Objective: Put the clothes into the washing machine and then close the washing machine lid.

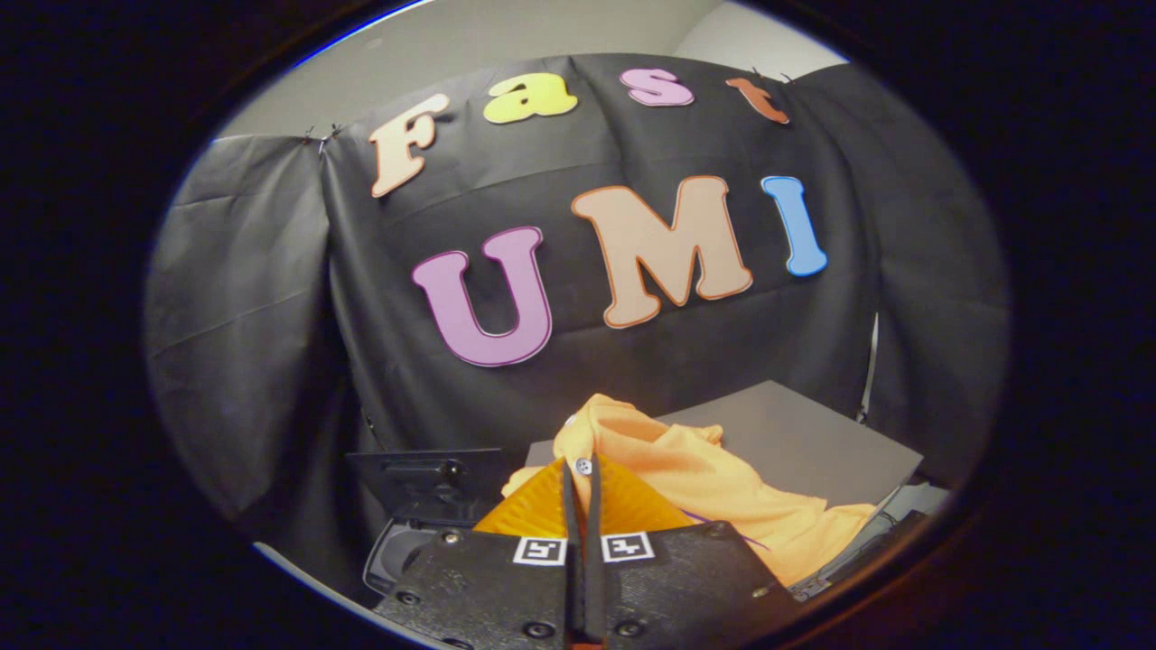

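Backdrop: black cloth wall (813, 343) of the booth, creased, hung from clips along its top edge, with a pale plain wall above it. Carrying surface: flat grey rectangular bench (804, 438), matt, seen at a tilt beyond the fingers, its far edge close against the cloth wall and one corner pointing toward the wall's right fold. Task item: orange knitted garment (695, 478), soft and crumpled, with a small white button near its bunched upper end; it lies draped over the near edge of the bench and trails down toward the near right corner, where a fold of it reaches a pale grey panel (912, 506) whose nature cannot be told. Adjacent item: dark grey washing machine (406, 542) with a rounded rim, seen in part below and left of the bench's near left corner, with its dark flat washing machine lid (424, 478) standing raised behind the rim. Tool: hand-held gripper (578, 483), its two fingers drawn together with only a thin slit between them, their tips at the bunched end of the orange garment just under the button; whether any cloth is pinched between them cannot be told. Each finger base carries a small square black-and-white marker (540, 551).
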A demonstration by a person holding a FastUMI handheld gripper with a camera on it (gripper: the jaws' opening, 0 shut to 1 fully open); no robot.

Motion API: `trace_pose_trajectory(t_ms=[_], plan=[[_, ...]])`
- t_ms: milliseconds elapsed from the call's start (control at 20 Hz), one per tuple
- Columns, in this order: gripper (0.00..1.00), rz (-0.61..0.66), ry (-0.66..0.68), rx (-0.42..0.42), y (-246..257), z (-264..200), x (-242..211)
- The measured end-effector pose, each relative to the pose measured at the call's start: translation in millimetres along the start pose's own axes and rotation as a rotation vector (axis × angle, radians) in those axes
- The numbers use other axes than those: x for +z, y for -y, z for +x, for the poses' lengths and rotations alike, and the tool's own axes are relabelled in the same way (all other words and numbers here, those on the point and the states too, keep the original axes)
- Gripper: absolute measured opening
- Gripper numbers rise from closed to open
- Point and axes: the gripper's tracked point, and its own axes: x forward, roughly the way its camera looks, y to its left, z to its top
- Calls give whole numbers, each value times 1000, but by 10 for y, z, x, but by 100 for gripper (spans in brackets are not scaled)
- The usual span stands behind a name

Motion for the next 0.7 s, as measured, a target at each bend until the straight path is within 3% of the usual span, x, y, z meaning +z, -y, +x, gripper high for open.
trace_pose_trajectory(t_ms=[700], plan=[[0, 13, 32, 225, -1869, 330, -451]])
